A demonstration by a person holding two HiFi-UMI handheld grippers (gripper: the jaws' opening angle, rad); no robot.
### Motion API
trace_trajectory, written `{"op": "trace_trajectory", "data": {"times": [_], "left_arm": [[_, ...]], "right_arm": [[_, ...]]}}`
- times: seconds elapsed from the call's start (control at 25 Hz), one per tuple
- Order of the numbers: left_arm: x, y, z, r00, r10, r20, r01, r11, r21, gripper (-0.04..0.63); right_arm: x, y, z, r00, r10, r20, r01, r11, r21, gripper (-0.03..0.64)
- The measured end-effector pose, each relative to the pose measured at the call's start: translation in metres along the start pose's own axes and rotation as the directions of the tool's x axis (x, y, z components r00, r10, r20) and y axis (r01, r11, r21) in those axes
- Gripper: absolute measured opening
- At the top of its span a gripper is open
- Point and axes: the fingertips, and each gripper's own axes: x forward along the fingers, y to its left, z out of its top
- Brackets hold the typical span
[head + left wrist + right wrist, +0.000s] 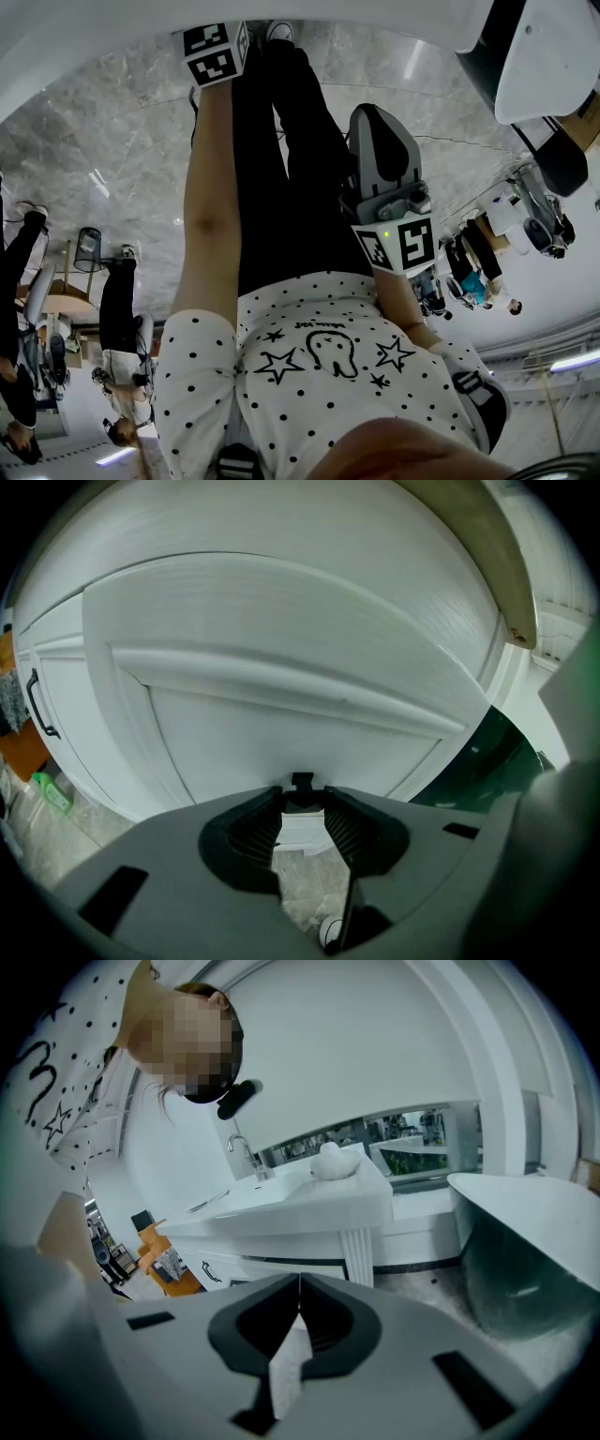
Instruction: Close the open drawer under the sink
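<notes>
You are holding the left gripper (302,806) near the white cabinet front (281,639), jaws apart and empty, maybe ready to push. The right gripper (298,1290) is waiting, jaws together, empty.

A grey marble floor (94,141) with pale veins and streaks of glare runs across the room. A white vanity (281,1208) with a chrome faucet (242,1155) stands on a fluted white post (358,1255) before a plain white wall (375,1044). Behind it lies a long glazed strip (403,1138), window or mirror. A panelled white cabinet front (281,649) fills the left gripper view, and a neighbouring door carries a black handle (37,705). An orange seat (173,1274) sits beside the vanity, a rounded white tub (534,1232) opposite.
</notes>
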Motion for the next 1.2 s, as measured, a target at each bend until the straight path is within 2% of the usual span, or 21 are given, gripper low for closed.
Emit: {"op": "trace_trajectory", "data": {"times": [1.2], "left_arm": [[-0.003, 0.004, 0.007, 0.999, 0.032, 0.000, -0.032, 0.999, -0.005, 0.140]], "right_arm": [[-0.002, 0.002, -0.006, 1.000, 0.010, -0.012, -0.010, 1.000, -0.003, 0.014]]}}
